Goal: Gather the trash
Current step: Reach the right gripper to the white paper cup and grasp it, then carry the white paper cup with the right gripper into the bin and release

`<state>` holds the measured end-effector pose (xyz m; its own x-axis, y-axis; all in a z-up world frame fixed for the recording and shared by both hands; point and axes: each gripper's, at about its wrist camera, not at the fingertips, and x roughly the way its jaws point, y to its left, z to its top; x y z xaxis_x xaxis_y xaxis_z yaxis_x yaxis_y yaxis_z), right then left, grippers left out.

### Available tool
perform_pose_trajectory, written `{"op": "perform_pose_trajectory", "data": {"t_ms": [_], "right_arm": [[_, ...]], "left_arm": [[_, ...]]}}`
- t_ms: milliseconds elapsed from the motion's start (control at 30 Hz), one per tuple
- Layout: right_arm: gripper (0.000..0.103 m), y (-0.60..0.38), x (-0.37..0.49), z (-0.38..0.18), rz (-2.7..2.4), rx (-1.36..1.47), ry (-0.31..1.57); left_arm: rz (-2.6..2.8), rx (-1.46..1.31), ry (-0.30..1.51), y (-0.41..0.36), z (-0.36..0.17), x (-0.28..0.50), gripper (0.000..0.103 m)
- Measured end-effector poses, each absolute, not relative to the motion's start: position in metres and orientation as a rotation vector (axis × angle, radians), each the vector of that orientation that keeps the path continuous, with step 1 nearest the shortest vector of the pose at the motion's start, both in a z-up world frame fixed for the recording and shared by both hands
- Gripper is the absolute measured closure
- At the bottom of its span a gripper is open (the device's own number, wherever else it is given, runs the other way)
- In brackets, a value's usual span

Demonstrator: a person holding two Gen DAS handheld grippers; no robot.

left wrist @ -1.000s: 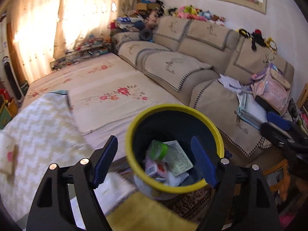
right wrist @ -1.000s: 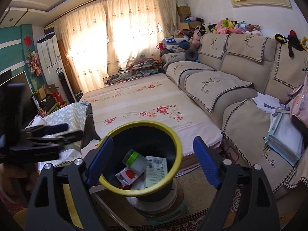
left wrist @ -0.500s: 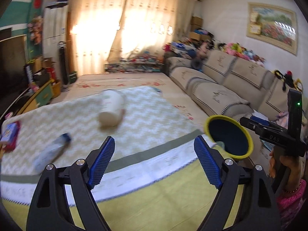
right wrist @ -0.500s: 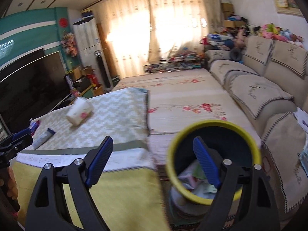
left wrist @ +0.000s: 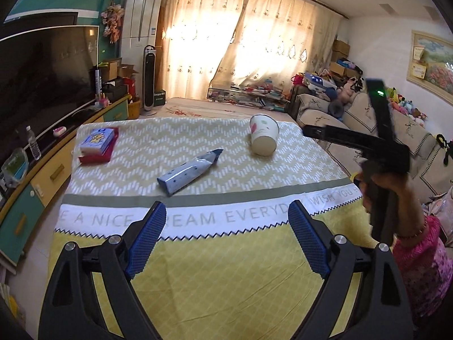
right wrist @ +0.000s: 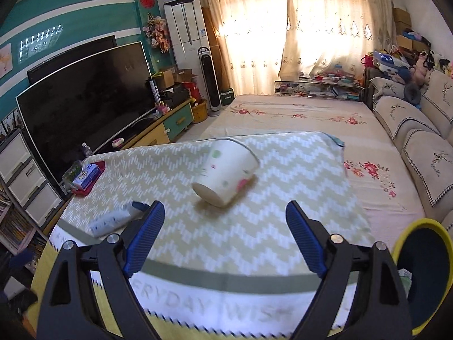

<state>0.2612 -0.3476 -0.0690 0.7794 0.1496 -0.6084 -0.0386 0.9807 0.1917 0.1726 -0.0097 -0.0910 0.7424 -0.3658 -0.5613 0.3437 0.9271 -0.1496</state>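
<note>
A white paper cup (left wrist: 263, 137) (right wrist: 226, 172) lies on its side on the zigzag tablecloth (left wrist: 226, 269). A blue-and-silver wrapper (left wrist: 188, 171) (right wrist: 114, 221) lies left of it. My left gripper (left wrist: 226, 206) hovers over the cloth's near edge, short of the wrapper, its jaws opening with nothing between them. My right gripper (right wrist: 225, 206) stands open and empty, pointing at the cup from a short way off. The yellow-rimmed bin (right wrist: 424, 221) sits low at the right, beside the table. A hand (left wrist: 393, 187) holds the right gripper's handle.
A blue tissue pack on a red box (left wrist: 97, 144) rests at the table's far left corner. A large TV (right wrist: 85, 99) on a low cabinet runs along the left. A floral mat (right wrist: 311, 116) and a sofa (right wrist: 424, 153) lie beyond and to the right.
Both views have swung left, away from the bin and onto the table. The cup and wrapper have come into view; the bin has slid off to the right edge.
</note>
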Motion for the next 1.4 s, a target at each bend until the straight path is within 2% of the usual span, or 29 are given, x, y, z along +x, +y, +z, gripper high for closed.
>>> {"op": "perform_pose_trajectory", "data": {"t_ms": [433, 667, 767, 833, 867, 1167, 1400], "right_arm": [[0.02, -0.313, 0.34, -0.126, -0.067, 0.284, 0.82], [0.022, -0.31, 0.358, -0.139, -0.108, 0.321, 0.831], [0.029, -0.309, 0.364, -0.141, -0.122, 0.326, 0.831], [0.039, -0.311, 0.365, -0.142, -0.124, 0.336, 0.832], [0.045, -0.313, 0.365, -0.142, -0.124, 0.335, 0.83], [0.046, -0.33, 0.329, -0.123, -0.078, 0.294, 0.785], [0.047, -0.348, 0.261, -0.091, -0.003, 0.225, 0.731]], "left_arm": [[-0.409, -0.058, 0.606, -0.001, -0.088, 0.152, 0.016], [-0.419, -0.066, 0.607, 0.0, -0.089, 0.15, 0.016], [-0.42, -0.066, 0.61, -0.001, -0.091, 0.149, 0.016], [-0.418, -0.064, 0.612, -0.001, -0.091, 0.149, 0.016], [-0.417, -0.063, 0.613, -0.001, -0.091, 0.149, 0.016], [-0.428, -0.056, 0.621, -0.007, -0.094, 0.151, 0.016], [-0.437, -0.049, 0.618, -0.014, -0.092, 0.15, 0.016]]}}
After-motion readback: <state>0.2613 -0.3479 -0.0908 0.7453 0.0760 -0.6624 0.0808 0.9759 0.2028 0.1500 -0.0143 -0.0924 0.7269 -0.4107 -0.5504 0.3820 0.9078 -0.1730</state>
